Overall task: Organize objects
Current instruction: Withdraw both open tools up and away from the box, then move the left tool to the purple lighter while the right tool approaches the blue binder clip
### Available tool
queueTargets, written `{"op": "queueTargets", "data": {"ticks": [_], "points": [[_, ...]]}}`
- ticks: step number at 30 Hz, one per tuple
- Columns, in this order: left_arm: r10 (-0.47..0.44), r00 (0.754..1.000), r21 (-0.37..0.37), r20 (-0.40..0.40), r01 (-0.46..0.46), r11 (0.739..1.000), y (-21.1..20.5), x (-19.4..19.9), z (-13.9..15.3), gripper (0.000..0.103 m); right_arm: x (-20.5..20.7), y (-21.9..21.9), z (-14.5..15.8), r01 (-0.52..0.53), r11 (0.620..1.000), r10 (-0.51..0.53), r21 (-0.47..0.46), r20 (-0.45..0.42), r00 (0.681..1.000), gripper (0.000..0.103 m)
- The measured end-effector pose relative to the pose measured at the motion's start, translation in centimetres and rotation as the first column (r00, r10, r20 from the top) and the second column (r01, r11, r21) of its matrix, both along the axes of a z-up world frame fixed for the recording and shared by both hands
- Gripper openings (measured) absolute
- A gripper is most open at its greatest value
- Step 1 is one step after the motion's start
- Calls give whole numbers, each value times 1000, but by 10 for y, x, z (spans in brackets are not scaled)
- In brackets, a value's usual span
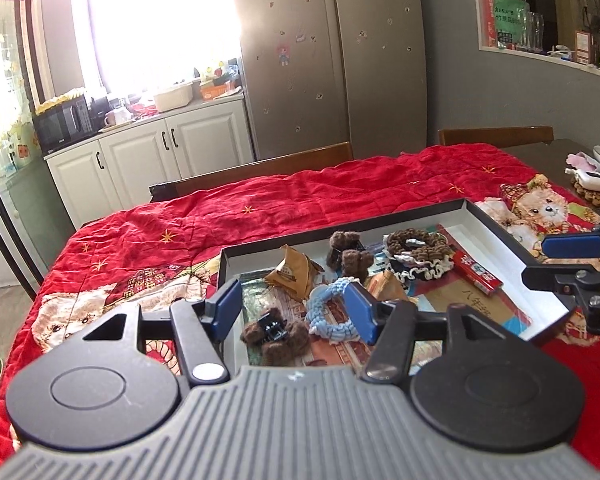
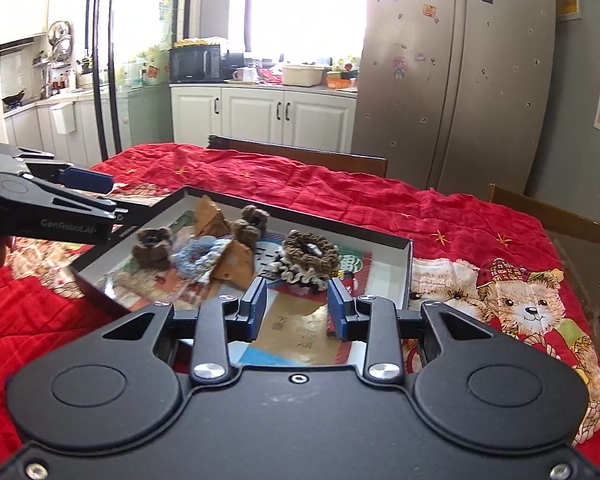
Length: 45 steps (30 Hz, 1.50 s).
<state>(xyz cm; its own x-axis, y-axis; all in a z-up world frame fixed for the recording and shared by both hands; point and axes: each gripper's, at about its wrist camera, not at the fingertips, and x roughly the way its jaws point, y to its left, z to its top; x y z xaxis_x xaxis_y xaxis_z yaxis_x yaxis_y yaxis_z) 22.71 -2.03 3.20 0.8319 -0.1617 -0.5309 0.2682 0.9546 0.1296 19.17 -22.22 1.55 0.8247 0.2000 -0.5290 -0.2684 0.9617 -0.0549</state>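
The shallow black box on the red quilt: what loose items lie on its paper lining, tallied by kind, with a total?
In the shallow black box:
Brown fuzzy hair claw clips: 2
Scrunchies: 3: light blue knitted scrunchie, brown knitted scrunchie, dark frilled scrunchie with white edging
Tan paper snack packets: 2
Long red printed packet: 1
Total: 8
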Motion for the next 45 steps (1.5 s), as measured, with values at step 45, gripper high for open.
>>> {"op": "queueTargets", "data": {"ticks": [45], "points": [[-191, 970, 10, -153, 195, 981, 46, -120, -67, 76, -71, 42, -61, -51, 998, 48, -28, -82, 996, 32]]}}
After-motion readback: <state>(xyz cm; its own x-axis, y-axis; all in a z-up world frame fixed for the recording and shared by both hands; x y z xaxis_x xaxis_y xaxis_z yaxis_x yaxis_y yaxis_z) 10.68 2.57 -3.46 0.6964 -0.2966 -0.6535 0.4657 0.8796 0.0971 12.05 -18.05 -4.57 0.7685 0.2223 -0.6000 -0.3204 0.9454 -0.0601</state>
